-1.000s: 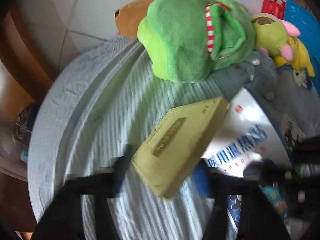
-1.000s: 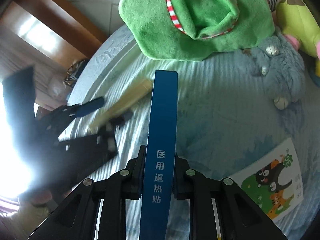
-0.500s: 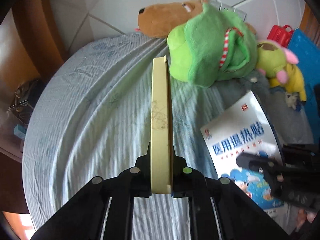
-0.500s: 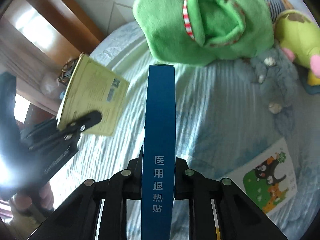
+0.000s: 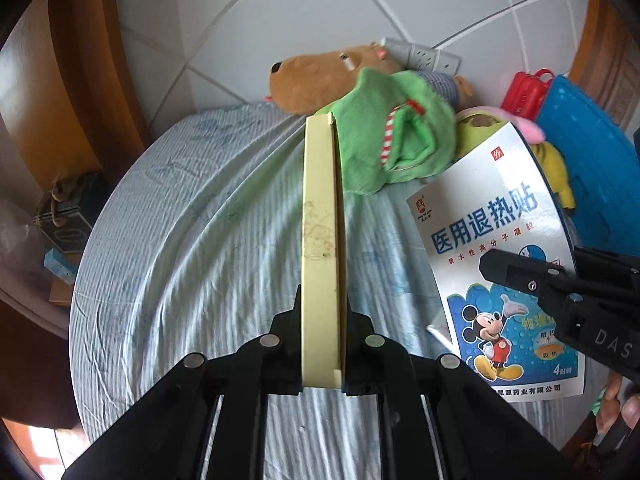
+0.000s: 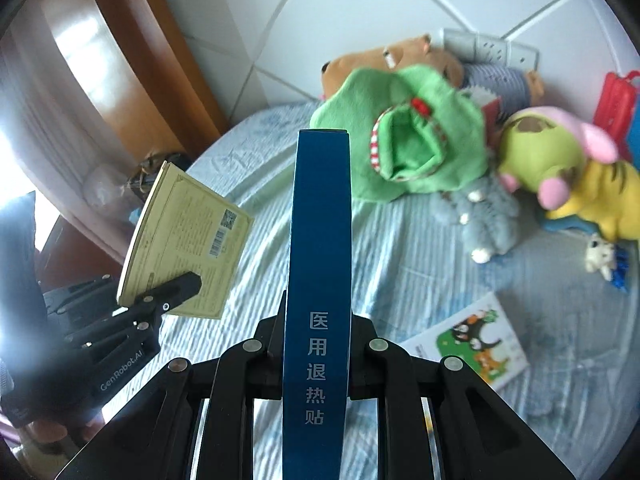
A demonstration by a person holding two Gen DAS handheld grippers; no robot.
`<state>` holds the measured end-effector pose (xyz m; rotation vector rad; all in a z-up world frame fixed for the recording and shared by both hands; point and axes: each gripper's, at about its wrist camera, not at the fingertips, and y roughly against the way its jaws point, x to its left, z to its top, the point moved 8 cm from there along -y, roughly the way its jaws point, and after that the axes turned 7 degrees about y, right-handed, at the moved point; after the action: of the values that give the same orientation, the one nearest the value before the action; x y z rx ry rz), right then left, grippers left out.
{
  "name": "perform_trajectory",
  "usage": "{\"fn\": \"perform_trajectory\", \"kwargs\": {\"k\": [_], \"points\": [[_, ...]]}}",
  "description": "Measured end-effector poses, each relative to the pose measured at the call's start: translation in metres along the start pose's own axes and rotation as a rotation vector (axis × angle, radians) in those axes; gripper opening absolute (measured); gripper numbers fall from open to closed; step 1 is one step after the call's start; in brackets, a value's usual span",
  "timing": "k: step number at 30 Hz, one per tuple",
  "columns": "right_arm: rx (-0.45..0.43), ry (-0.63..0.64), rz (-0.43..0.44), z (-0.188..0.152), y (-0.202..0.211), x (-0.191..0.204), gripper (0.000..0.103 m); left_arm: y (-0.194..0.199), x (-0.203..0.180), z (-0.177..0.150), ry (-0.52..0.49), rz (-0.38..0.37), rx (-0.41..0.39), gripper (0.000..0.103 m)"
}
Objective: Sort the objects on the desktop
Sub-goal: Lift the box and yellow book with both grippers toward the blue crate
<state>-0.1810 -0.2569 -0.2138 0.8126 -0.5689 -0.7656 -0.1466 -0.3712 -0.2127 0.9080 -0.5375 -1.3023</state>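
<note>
My left gripper is shut on a flat pale yellow box, held on edge above the blue striped tablecloth. The box also shows in the right wrist view, at the left. My right gripper is shut on a blue and white medicine box, also held on edge in the air. Its printed face shows in the left wrist view, at the right, with the right gripper's finger across it.
Plush toys lie at the back of the round table: a green one, a brown one, a yellow-green and pink one, a grey one. A picture card lies at the right. A red case and blue tray stand far right.
The left gripper has taken hold of the yellow box, turned it on edge and lifted it. Both grippers have risen with their boxes, tilting up toward the wall.
</note>
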Motion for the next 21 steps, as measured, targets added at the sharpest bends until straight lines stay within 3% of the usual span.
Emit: {"fn": "perform_trajectory", "kwargs": {"k": [11,21], "points": [[-0.080,-0.027,-0.104,-0.018,0.085,-0.048,0.018,0.039,-0.075,-0.008,-0.058,-0.070,-0.048,0.011],[-0.142,0.026,-0.153,-0.038,0.170,-0.133,0.018,0.066,-0.196,-0.019,-0.047,-0.092,-0.104,0.011]]}}
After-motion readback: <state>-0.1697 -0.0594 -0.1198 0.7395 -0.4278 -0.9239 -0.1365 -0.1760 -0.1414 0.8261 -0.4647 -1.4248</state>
